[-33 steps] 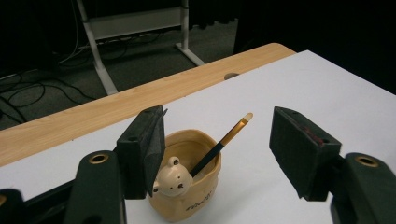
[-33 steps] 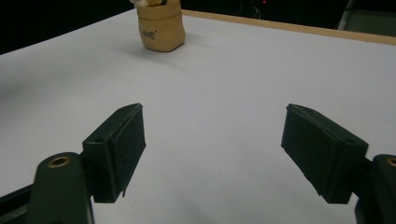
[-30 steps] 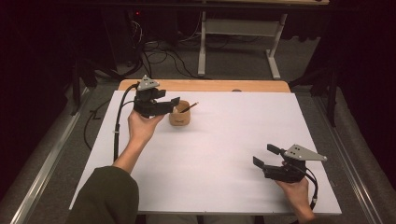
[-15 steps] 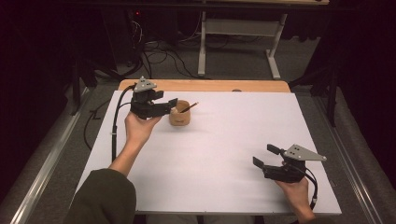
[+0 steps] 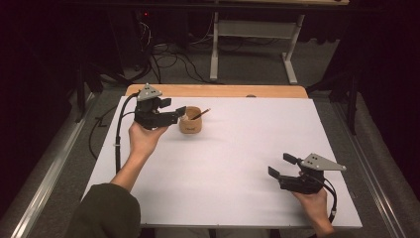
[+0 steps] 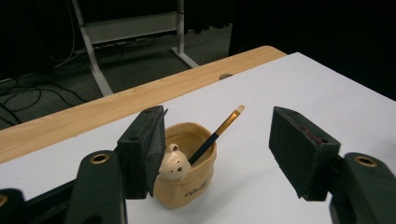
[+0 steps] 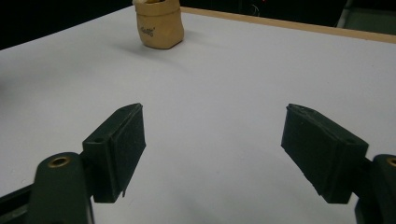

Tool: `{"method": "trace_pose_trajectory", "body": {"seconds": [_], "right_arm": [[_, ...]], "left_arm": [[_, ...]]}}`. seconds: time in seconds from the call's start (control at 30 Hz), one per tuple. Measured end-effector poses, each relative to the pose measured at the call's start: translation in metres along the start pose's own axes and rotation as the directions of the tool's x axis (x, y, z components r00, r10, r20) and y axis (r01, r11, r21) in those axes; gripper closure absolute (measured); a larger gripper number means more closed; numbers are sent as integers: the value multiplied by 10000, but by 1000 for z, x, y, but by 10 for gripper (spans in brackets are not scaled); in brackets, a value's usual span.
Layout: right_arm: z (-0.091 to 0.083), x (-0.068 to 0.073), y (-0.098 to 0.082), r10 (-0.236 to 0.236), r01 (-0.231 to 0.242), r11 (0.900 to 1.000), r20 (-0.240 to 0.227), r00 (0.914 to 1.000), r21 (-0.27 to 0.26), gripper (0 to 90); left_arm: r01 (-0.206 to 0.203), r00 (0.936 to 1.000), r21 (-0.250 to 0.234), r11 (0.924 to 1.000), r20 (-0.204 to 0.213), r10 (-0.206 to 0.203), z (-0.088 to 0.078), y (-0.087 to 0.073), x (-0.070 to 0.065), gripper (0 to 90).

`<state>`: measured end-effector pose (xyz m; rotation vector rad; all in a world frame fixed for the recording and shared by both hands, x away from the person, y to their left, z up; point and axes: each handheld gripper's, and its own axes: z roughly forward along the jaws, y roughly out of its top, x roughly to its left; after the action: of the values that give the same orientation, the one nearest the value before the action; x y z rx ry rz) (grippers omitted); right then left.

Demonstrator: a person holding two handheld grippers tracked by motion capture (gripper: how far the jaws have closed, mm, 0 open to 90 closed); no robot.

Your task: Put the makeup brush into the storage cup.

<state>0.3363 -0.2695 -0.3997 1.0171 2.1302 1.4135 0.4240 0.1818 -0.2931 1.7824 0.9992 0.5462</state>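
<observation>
Your left gripper (image 6: 212,154) hangs released, jaws wide, one pad just beside the small tan ceramic cup (image 6: 187,172). A bear face sits on its rim; a black-and-gold pencil (image 6: 219,133) leans inside. Your right gripper (image 7: 212,154) rests released, well apart. White tabletop (image 5: 237,148), dark room.

Small dark lettering on the tan cup (image 6: 187,189) is unreadable.

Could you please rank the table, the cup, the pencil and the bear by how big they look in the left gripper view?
1. Table
2. Cup
3. Pencil, long but thin, partly hidden inside the cup
4. Bear, partly hidden by a jaw, so 3 and 4 are unsure
</observation>
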Motion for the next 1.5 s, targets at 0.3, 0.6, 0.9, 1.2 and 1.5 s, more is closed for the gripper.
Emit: {"method": "trace_pose_trajectory", "body": {"seconds": [0.3,0.6,0.9,1.2,1.5], "right_arm": [[0,2,0,-154,154,9999,61,9999,50,234],[1,2,0,-199,198,9998,86,9998,49,234],[0,2,0,-196,196,9998,69,9998,27,234],[1,2,0,-176,176,9998,76,9998,36,234],[0,2,0,-150,150,9999,100,9998,20,234]], "left_arm": [[-465,9988,3,9989,-156,465,-8,-4,-7,366],[-470,9989,-93,9989,-62,469,-14,-8,-8,365],[-443,9990,-164,9989,58,444,-21,-13,-10,361],[-342,9993,-208,9992,162,346,-27,-17,-9,351],[-309,9994,-324,9990,165,314,-33,-22,-9,334]]}}
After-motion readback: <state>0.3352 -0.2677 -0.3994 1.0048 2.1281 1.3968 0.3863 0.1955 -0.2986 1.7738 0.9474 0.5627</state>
